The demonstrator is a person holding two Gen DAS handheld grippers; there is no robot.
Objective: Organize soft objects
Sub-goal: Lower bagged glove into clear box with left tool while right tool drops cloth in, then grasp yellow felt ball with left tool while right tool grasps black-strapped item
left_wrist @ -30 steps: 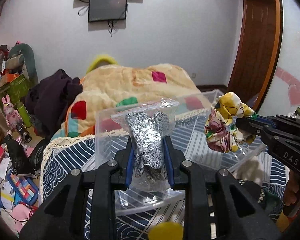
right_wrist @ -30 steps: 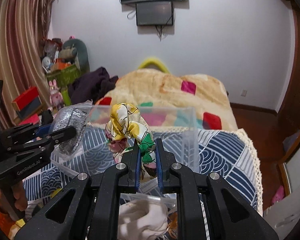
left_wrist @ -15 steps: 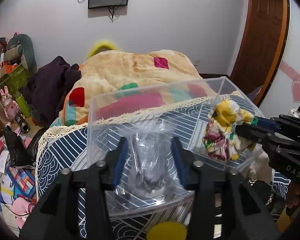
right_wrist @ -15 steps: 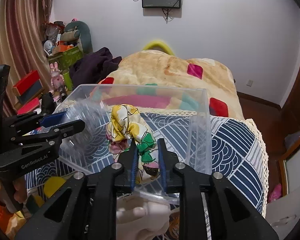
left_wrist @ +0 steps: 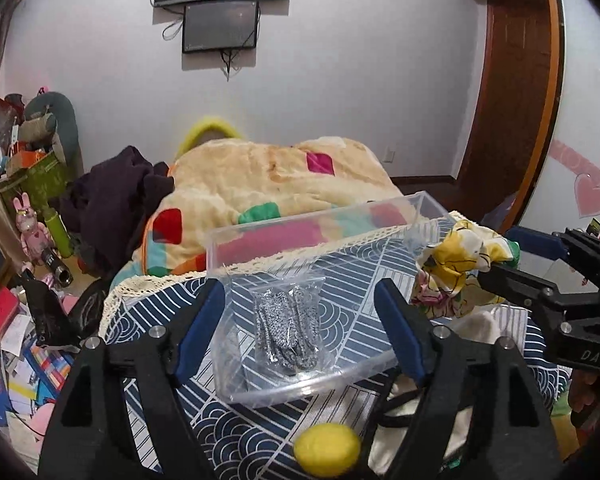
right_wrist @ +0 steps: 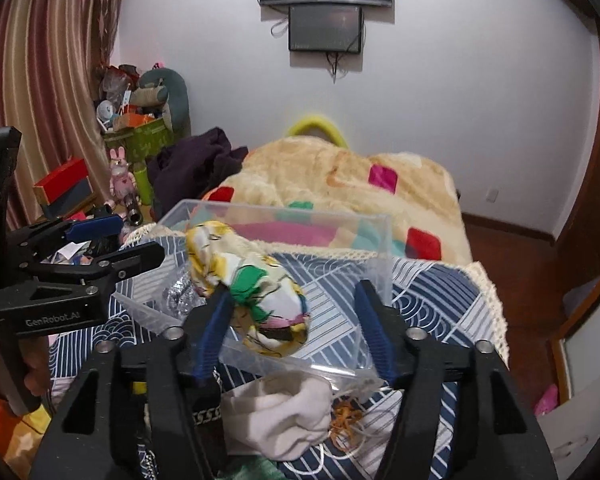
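Yellow floral cloth bundle (right_wrist: 256, 292), soft and light, rests against the right gripper's (right_wrist: 292, 320) left finger; both grippers spread, 0 gripped. Pinch its bunched middle.

Soft, even indoor light fills both views, with only faint shadows. Fisheye distortion bends the walls and darkens the corners. Detail is slightly soft; the yellow headboard (left_wrist: 210, 136) looks blurred.
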